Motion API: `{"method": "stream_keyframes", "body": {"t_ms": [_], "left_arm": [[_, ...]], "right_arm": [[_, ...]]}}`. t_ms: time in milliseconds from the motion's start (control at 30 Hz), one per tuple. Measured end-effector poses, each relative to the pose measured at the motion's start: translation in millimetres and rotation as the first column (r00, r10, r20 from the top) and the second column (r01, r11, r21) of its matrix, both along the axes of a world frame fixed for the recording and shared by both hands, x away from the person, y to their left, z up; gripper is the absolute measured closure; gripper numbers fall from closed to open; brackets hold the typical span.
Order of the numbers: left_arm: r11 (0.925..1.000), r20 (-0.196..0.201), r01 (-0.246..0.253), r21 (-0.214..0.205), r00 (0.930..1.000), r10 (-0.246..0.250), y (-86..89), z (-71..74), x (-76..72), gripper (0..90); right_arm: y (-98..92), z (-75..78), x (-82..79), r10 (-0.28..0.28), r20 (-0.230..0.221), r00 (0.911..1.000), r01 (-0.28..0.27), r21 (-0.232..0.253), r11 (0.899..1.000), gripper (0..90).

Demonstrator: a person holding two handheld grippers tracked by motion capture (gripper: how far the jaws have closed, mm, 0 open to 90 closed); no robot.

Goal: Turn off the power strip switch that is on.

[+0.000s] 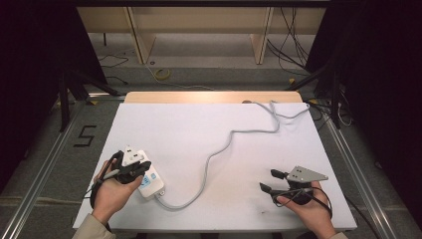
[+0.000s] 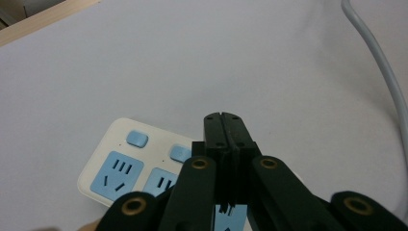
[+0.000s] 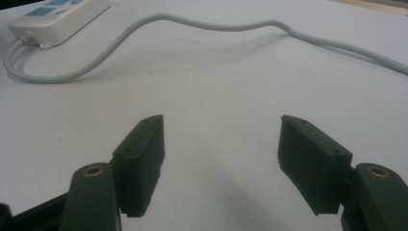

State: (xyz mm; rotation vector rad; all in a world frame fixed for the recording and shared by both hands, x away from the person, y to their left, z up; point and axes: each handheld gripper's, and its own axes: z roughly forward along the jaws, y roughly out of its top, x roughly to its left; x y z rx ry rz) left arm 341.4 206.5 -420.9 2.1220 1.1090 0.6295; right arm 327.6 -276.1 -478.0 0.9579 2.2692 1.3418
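A white power strip with blue sockets lies at the table's near left. Its grey cable loops out from the near end and snakes across to the far right edge. My left gripper hovers just over the strip, its jaws shut together with nothing between them. Near the front right, my right gripper rests low over the bare cover, and its jaws are wide open and hold nothing. From there the strip and cable lie farther off.
A white cover spreads over the table, with a strip of bare wood at the far edge. Dark stands and loose cables sit on the floor beyond. Metal rails run along both sides.
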Motion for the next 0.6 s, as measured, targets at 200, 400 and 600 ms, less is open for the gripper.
{"method": "stream_keyframes", "body": {"t_ms": [200, 400, 600], "left_arm": [[0.9999, -0.015, 0.007, 0.012, 0.9999, -0.006, -0.1, 1.5, 4.0, 89.8], [0.9997, -0.041, 0.016, 0.018, 0.9990, -0.015, -1.8, 0.9, 6.8, 89.8], [0.9994, -0.070, 0.020, 0.028, 0.9974, -0.018, -5.3, -0.1, 10.3, 89.7]], "right_arm": [[0.3, -0.1, 0.1, 0.000, -0.002, 1.0000, 0.000, -0.001, 1.000, 34.4], [0.1, -0.2, 0.1, 0.000, -0.001, 1.0000, 0.000, -0.001, 1.000, 34.4], [0.0, -0.4, 0.2, 0.001, -0.001, 1.0000, -0.001, -0.001, 1.000, 34.4]]}}
